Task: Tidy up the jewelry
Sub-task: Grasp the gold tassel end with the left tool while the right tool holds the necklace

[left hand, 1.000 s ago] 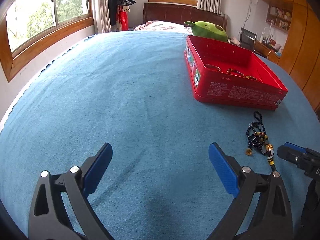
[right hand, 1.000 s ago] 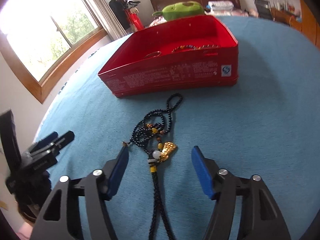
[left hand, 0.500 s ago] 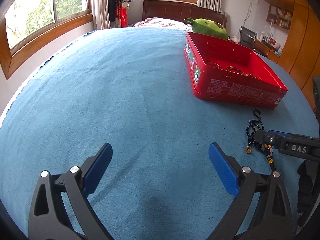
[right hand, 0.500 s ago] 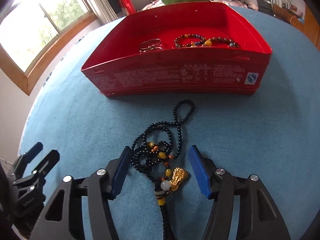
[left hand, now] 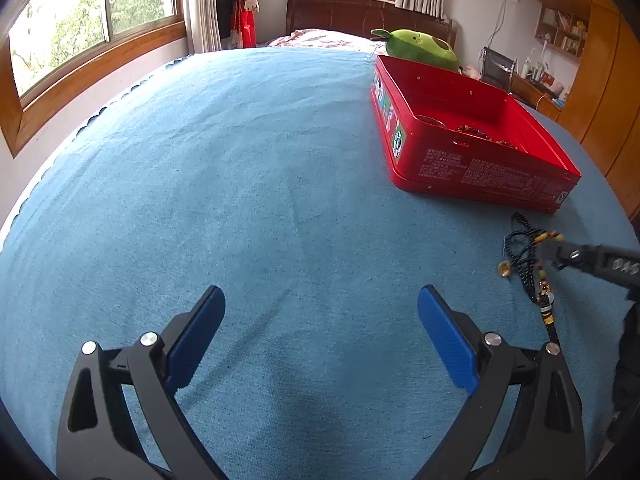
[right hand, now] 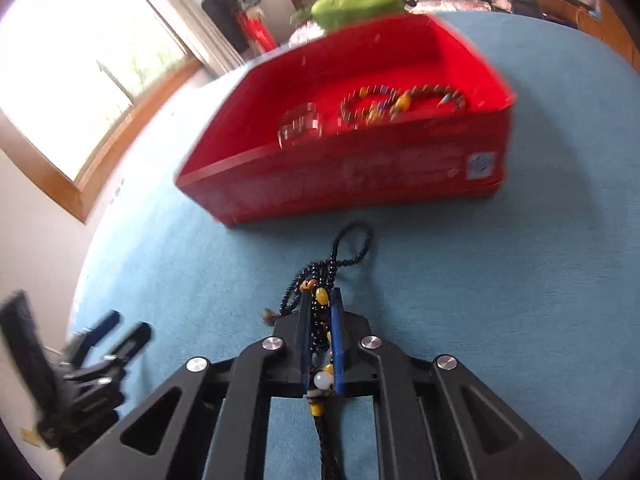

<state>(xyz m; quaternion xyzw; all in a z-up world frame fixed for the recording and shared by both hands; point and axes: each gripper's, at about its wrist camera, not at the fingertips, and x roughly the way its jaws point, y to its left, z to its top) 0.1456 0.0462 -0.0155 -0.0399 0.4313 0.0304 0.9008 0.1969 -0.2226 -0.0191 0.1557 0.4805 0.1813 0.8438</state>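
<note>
Right gripper closing on the beaded necklace, just before the red tin near the bed's right edge
The trailing loop and tassel could snag or slip loose; left gripper, fingers spread and empty; only the right wrist view shows bracelets inside the tin

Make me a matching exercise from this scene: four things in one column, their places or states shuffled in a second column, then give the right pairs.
Things:
1. black bead necklace
2. red box
3. left gripper
4. green plush toy

Places or states:
A. beyond the box's far end
B. jaws wide apart over bare blue cloth, nothing between them
C. pinched between the closing blue pads of the right gripper
D. open-topped on the cloth, bracelets inside

Pairs: 1-C, 2-D, 3-B, 4-A
</note>
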